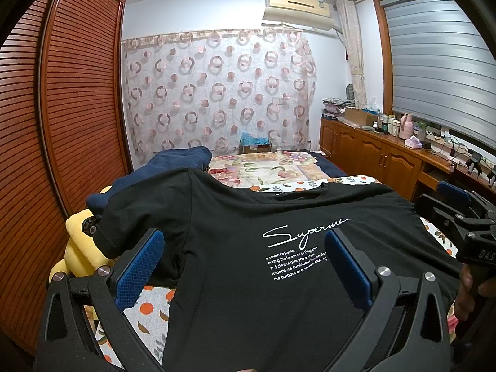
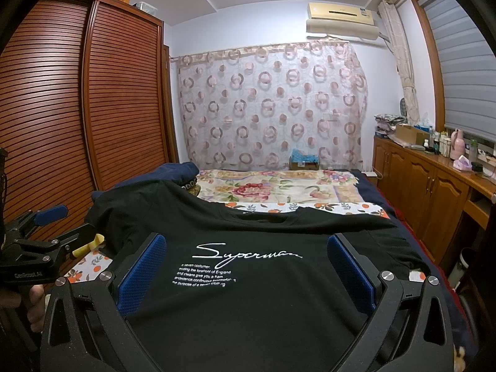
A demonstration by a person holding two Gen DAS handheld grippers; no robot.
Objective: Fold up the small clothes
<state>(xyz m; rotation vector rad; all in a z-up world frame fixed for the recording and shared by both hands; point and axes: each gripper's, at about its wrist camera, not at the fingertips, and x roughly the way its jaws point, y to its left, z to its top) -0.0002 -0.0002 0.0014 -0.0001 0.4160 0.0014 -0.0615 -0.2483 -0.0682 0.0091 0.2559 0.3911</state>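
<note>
A black T-shirt with white "Superman" script lies front up on the bed, collar at the far end; it also shows in the right wrist view. My left gripper is open above the shirt's near part, its blue pads wide apart over the left side of the chest. My right gripper is open above the shirt's chest, around the print. Neither holds cloth. The right gripper appears at the right edge of the left wrist view, and the left gripper at the left edge of the right wrist view.
The bed has an orange-print sheet and a floral quilt beyond the shirt. A navy garment and a yellow plush toy lie at the left. A slatted wardrobe stands left, wooden cabinets right.
</note>
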